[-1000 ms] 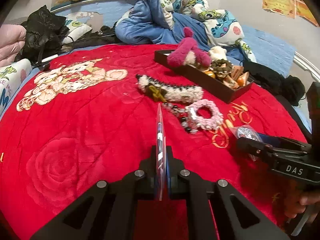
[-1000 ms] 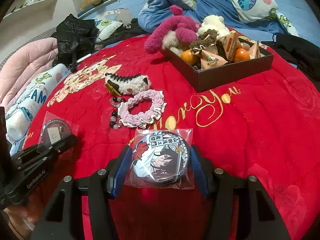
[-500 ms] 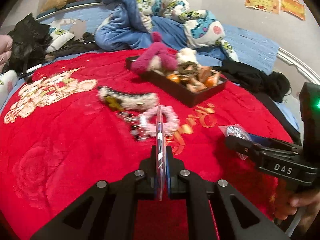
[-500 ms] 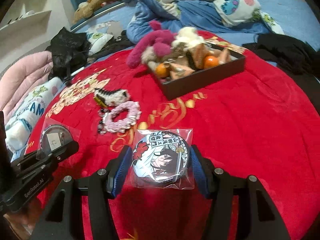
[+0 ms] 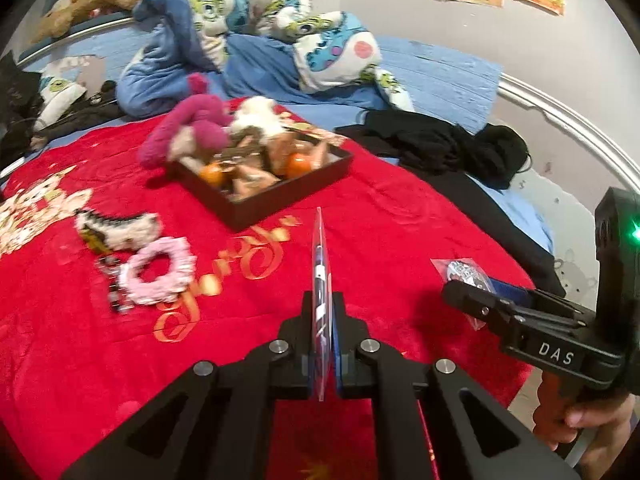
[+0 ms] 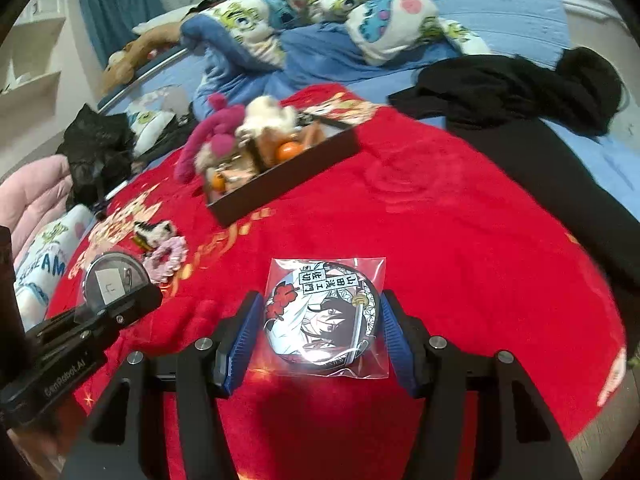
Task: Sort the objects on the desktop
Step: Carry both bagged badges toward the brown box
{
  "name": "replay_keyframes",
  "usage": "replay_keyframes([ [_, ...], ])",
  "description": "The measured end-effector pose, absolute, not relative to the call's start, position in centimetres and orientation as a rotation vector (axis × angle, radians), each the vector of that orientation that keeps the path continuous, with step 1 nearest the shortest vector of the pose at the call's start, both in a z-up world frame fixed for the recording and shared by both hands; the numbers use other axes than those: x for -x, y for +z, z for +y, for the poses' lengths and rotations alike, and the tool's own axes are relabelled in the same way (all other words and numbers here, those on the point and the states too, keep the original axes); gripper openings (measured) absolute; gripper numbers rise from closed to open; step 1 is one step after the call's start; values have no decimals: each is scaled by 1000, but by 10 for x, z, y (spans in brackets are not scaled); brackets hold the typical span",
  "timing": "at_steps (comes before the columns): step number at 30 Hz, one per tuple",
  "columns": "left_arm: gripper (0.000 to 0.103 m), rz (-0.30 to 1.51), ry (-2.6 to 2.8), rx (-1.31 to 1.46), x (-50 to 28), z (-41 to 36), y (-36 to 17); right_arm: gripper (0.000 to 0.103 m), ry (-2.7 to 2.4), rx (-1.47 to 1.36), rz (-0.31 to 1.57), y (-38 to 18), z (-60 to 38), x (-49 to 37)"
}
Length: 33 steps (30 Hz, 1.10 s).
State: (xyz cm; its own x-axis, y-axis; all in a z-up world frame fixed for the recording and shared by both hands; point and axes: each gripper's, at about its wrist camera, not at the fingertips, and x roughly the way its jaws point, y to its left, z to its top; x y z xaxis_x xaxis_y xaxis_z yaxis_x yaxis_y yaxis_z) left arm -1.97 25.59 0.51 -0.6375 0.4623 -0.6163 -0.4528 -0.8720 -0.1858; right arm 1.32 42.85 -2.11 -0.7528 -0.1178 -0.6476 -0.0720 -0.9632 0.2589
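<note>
In the left wrist view my left gripper point(image 5: 322, 312) is shut on a thin bagged badge point(image 5: 320, 264) seen edge-on above the red blanket point(image 5: 400, 220). The right wrist view shows that badge's grey back point(image 6: 114, 280) in the left gripper point(image 6: 124, 306) at the lower left. My right gripper point(image 6: 320, 320) is shut on a round anime badge in a clear bag point(image 6: 324, 316), held flat between the blue pads point(image 6: 244, 328). The same right gripper point(image 5: 468, 296) appears at the right of the left wrist view. Ahead stands a black tray point(image 5: 280, 200) point(image 6: 288, 184) of plush toys, oranges and trinkets.
A pink scrunchie point(image 5: 160, 272) point(image 6: 168, 258), a furry hair clip point(image 5: 120, 228) point(image 6: 154, 234) and a bead bracelet point(image 5: 114, 300) lie left of the tray. Black clothes point(image 5: 440, 148) point(image 6: 520, 92) lie at the right, a monster-print blanket point(image 5: 240, 20) behind, a black bag point(image 6: 96, 148) at the left.
Both grippers have swung to the right over the blanket, so the tray and hair things have slid left in both views. Each gripper still holds its badge.
</note>
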Motion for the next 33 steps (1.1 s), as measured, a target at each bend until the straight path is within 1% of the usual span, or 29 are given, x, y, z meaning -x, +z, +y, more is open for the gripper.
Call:
replay_keyframes([
  [8,7,31,2446,926,19,299,5,57,-2924,-1098,-503,-23,465,-35],
  [10,7,54,2469,900,20,305,7,57,-2930,-1075,-505,-19,466,-37],
  [13,7,32,2469,905,24,306,8,57,-2949,-1047,-478,-15,464,-39],
  [18,7,58,2493,918,29,304,4,57,-2948,-1036,-490,-12,462,-35],
  [23,7,37,2512,918,32,295,4,57,-2937,-1005,-481,-5,451,-27],
  [26,7,29,2529,912,36,287,6,57,-2917,-963,-512,3,445,-20],
  [29,7,-3,2536,915,43,274,8,57,-2942,-926,-498,8,438,-15],
  [33,7,-58,2526,940,56,259,12,57,-2909,-879,-558,10,436,-4],
])
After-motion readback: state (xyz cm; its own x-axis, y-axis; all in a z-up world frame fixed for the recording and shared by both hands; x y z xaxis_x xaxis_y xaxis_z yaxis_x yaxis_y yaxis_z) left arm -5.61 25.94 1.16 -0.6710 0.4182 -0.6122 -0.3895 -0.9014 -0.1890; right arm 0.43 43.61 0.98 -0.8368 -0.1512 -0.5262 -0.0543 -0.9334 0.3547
